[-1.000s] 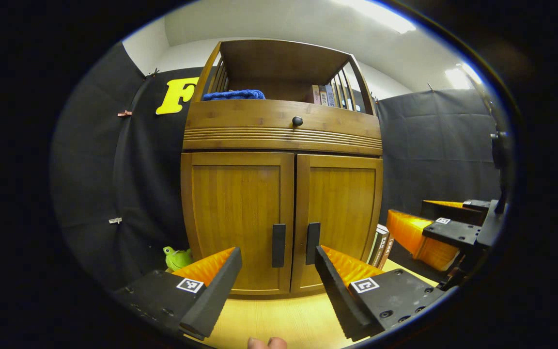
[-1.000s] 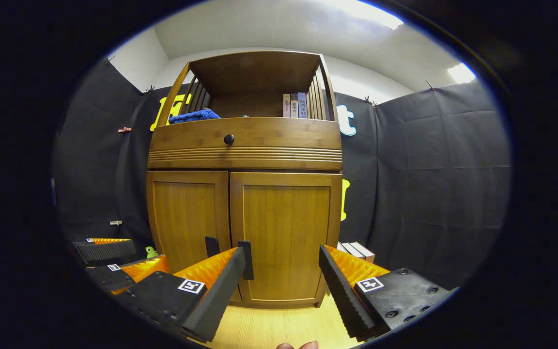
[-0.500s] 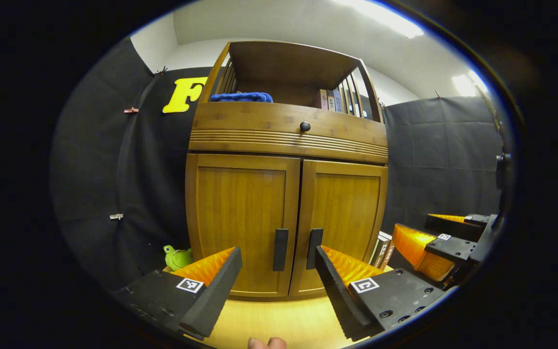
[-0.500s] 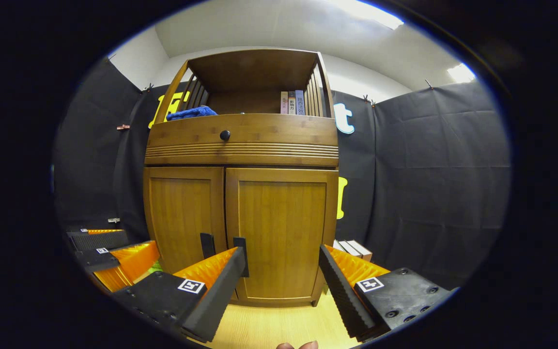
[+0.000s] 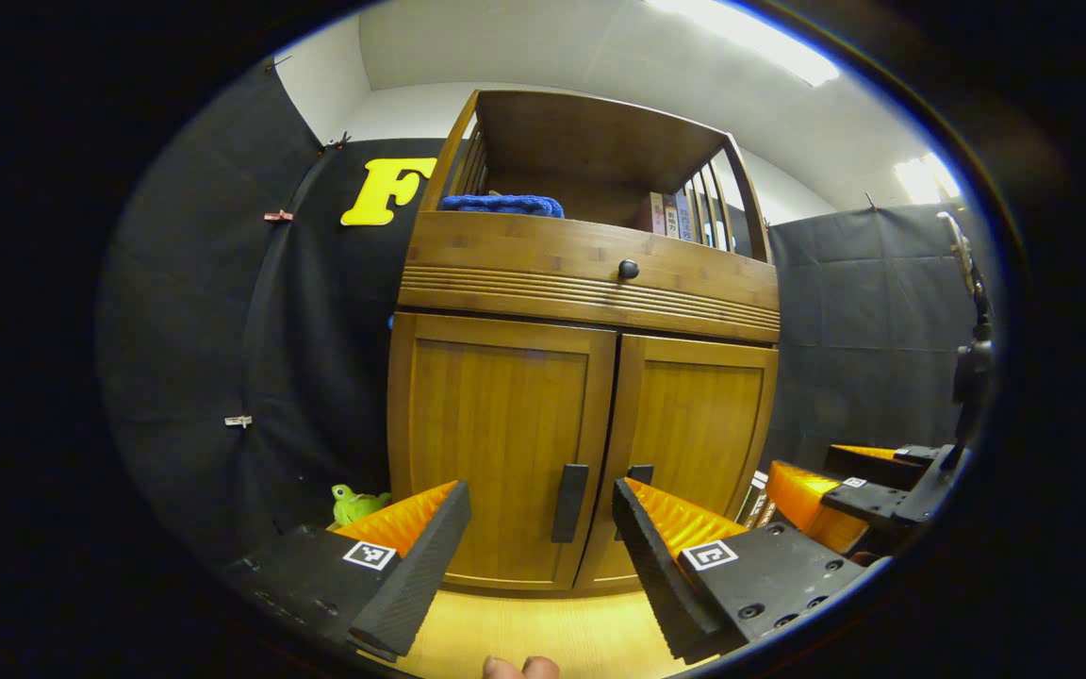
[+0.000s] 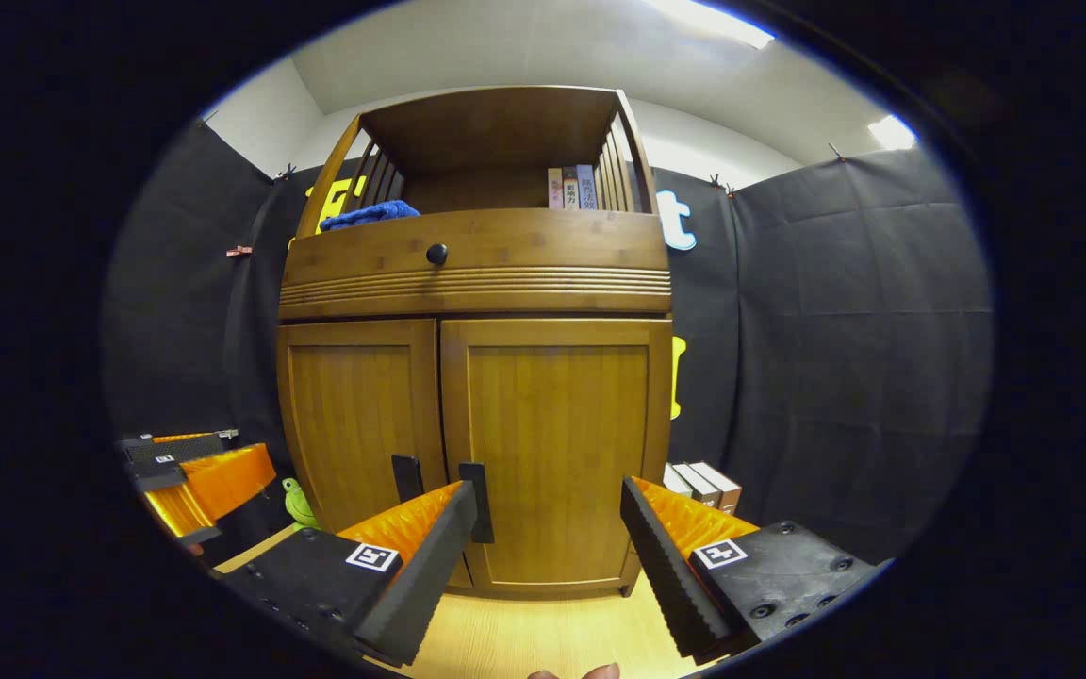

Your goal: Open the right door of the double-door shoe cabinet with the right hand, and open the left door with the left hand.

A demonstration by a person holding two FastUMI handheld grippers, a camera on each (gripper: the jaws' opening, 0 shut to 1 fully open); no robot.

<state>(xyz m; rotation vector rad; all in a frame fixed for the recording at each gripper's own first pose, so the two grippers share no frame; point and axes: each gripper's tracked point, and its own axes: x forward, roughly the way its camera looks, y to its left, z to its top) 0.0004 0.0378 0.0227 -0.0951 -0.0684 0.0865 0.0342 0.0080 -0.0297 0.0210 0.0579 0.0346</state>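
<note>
1. Cabinet (image 5: 581, 283) dead ahead, standing on the pale wood floor (image 6: 524, 641). Both doors shut.
2. L gripper (image 5: 541, 514): my fingers wide apart, nothing between them, pointed at the door seam. L door (image 5: 496, 453) w/ its dark handle (image 5: 569, 503) sits just above the gap; not touching.
3. R gripper (image 6: 549, 514): fingers apart too, empty. R door (image 6: 557, 443) straight in front, its handle (image 6: 478, 488) just behind my left fingertip; can't tell if it touches.
4. In the right gripper view the L gripper is low on the left edge, near a green toy (image 6: 298, 503) by the cabinet's foot. In the left gripper view the R gripper is off to the right, past the R door.
5. Drawer w/ black knob (image 5: 628, 269) above the doors. Open shelf on top: blue cloth (image 5: 502, 204) left, books (image 6: 571, 187) right.
6. More books (image 6: 703, 483) on the floor right of the cabinet.
7. Fingertips of a hand (image 5: 519, 668) at the bottom edge.
</note>
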